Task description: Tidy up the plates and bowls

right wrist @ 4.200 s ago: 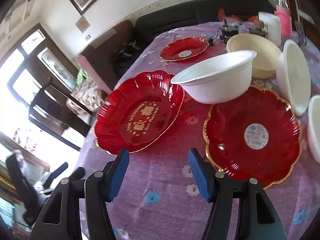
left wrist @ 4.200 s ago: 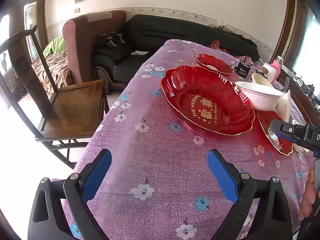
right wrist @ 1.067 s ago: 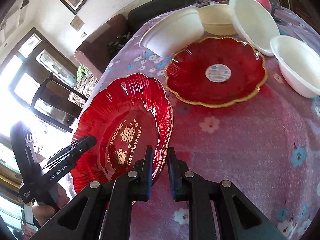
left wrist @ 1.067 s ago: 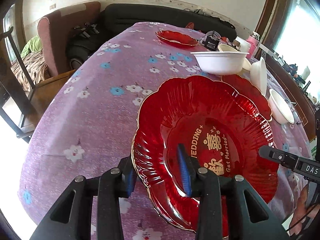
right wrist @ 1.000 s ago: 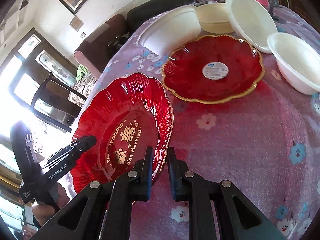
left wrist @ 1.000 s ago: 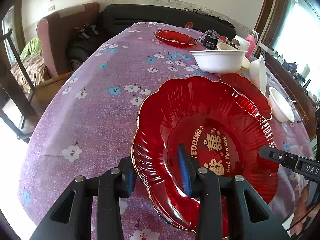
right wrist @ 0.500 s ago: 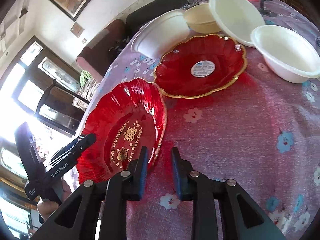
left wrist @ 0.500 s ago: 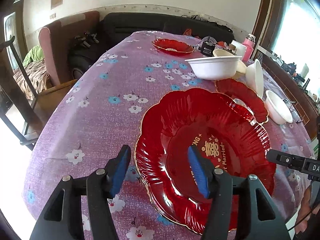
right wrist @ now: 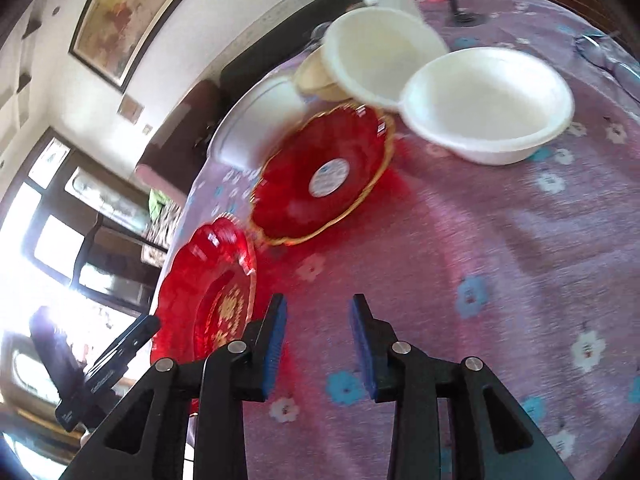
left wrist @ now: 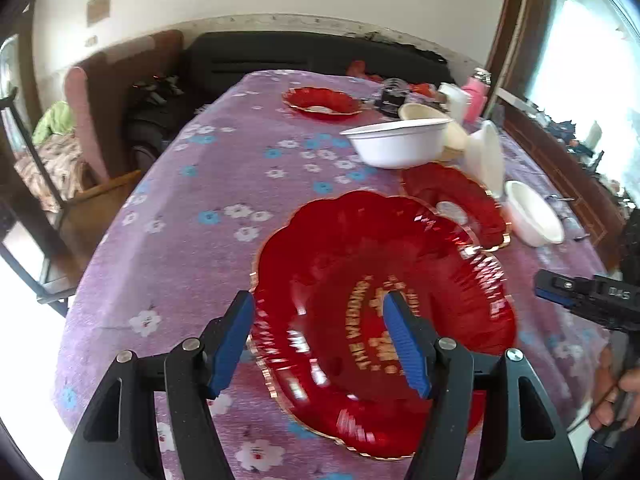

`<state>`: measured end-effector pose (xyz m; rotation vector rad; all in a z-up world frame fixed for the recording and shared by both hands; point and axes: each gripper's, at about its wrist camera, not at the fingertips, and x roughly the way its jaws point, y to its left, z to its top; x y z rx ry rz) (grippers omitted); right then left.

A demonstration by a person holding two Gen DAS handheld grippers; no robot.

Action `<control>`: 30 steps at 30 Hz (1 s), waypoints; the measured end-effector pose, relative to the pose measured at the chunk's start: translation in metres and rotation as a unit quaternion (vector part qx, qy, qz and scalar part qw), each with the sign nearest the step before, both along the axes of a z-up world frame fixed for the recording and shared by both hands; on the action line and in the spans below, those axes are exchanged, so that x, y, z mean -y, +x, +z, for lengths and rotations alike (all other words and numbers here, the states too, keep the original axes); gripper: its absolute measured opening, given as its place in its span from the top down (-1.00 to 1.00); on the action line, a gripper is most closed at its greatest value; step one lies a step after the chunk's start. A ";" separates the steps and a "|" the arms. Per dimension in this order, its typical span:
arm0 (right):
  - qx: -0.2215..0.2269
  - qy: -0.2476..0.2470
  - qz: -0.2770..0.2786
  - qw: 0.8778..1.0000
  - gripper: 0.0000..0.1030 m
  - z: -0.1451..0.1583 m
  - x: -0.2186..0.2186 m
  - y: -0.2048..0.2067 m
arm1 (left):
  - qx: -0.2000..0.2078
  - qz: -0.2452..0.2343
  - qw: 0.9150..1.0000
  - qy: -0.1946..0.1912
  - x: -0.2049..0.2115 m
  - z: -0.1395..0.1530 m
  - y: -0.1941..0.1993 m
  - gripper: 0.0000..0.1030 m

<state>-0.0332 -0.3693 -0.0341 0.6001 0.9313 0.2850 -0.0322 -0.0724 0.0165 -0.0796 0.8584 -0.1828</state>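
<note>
A large red wedding plate (left wrist: pixel 384 304) with gold lettering lies on the purple flowered tablecloth (left wrist: pixel 200 240) near the front edge. My left gripper (left wrist: pixel 320 340) is open, its fingers on either side of the plate's near left rim, holding nothing. My right gripper (right wrist: pixel 318 340) is open and empty over bare cloth, just right of the same plate (right wrist: pixel 212 292). A smaller red plate (right wrist: pixel 320 176) with a white sticker lies behind it. White bowls (right wrist: pixel 488 104) stand beyond.
A third red plate (left wrist: pixel 320 102) sits at the table's far end. A white bowl (left wrist: pixel 396 142), a cream bowl (left wrist: pixel 424 114) and a tilted white bowl (left wrist: pixel 486 156) crowd the far right. A wooden chair (left wrist: pixel 48 208) and sofa (left wrist: pixel 304 56) stand beside the table.
Both grippers have opened and let go of the large red plate, which now lies on the cloth. My right gripper has swung to the right, away from the plate.
</note>
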 end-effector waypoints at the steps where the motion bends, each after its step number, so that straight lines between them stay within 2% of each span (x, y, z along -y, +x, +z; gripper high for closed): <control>1: 0.001 0.002 -0.005 1.000 0.32 0.001 0.005 -0.001 | 0.000 -0.002 1.000 -0.001 0.001 0.002 0.001 -0.29; 7: 0.002 0.010 -0.013 1.000 0.32 0.000 0.020 -0.004 | 0.003 -0.029 1.000 0.011 0.018 0.019 0.007 -0.29; 11: 0.003 0.010 -0.013 1.000 0.32 0.003 0.022 -0.005 | -0.020 -0.058 0.998 0.009 0.032 0.025 0.030 -0.32; 14: 0.004 0.008 -0.011 1.000 0.32 0.006 0.022 -0.007 | -0.047 -0.074 0.996 0.013 0.046 0.028 0.063 -0.32; 20: 0.007 0.002 -0.016 1.000 0.32 0.018 0.028 0.004 | -0.106 -0.083 0.991 0.015 0.073 0.014 0.125 -0.31; 24: 0.006 0.001 -0.031 1.000 0.32 0.022 0.037 0.019 | -0.121 -0.078 0.989 0.025 0.087 0.002 0.150 -0.31; 30: -0.015 -0.001 -0.047 0.999 0.32 0.013 0.047 0.049 | -0.148 -0.071 0.985 0.044 0.105 -0.020 0.178 -0.29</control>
